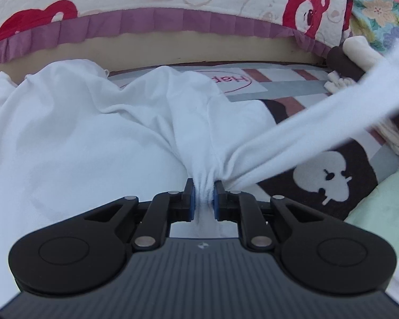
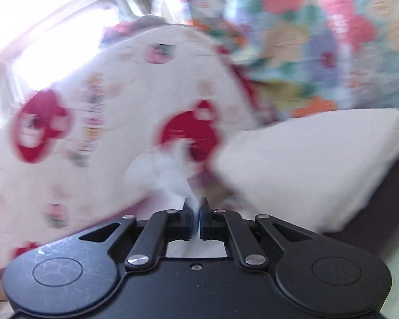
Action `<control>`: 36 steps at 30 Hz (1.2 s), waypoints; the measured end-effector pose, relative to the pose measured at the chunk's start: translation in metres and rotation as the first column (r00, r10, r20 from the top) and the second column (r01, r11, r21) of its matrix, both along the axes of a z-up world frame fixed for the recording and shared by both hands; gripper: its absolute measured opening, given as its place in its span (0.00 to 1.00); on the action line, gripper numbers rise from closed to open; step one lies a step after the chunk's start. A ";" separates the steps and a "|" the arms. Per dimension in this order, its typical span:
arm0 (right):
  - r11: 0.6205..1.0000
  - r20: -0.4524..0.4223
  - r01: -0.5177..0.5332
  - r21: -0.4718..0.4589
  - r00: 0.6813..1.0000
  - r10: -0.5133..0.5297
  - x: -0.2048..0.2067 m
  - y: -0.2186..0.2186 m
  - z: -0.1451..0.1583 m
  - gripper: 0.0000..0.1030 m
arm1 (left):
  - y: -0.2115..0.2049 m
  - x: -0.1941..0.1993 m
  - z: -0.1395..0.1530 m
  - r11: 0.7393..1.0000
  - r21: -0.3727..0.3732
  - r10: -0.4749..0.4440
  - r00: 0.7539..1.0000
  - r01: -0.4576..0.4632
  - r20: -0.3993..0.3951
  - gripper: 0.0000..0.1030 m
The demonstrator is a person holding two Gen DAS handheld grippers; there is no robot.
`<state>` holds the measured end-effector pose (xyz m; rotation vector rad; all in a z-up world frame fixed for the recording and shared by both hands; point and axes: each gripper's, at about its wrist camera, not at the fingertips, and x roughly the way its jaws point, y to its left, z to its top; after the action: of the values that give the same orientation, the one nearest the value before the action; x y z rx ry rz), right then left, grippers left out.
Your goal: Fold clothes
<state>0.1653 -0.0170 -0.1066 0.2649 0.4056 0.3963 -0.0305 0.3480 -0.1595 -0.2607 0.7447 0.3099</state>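
Observation:
A white garment (image 1: pixel 79 133) lies rumpled across the bed in the left wrist view. My left gripper (image 1: pixel 204 188) is shut on a bunched fold of it, the cloth gathered into pleats between the blue pads. From there a taut band of the garment (image 1: pixel 319 130) stretches up and to the right, out of the frame. The right wrist view is blurred by motion; my right gripper (image 2: pixel 196 210) is shut on a thin white edge of the garment (image 2: pixel 170 170), which sticks up above the fingers.
A patchwork blanket (image 1: pixel 332 175) in brown, grey and pink covers the bed on the right. A cream quilt with red bears (image 1: pixel 199 2) rises behind, a floral cloth (image 2: pixel 319 40) beside it. A plush toy (image 1: pixel 359 50) lies at the far right, a white pillow (image 2: pixel 306 164) nearby.

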 end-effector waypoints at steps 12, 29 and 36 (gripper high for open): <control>0.993 -0.494 0.035 0.115 0.869 0.027 0.020 0.001 -0.050 0.55 | -0.002 0.002 -0.002 1.000 0.005 -0.008 0.999 0.008 -0.036 0.13; 0.933 -0.620 -0.077 -0.352 0.766 -0.171 0.067 0.111 -0.062 0.76 | -0.007 0.004 0.000 0.998 0.049 -0.037 0.998 0.040 -0.054 0.13; 0.930 -0.457 -0.072 -0.359 0.883 -0.109 0.045 0.111 -0.030 0.05 | -0.008 0.010 0.011 0.997 0.017 -0.075 0.997 0.075 -0.014 0.13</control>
<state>0.2098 0.0944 -0.1368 -0.0085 0.9478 0.2242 -0.0203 0.3399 -0.1481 -0.2137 0.7630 0.2474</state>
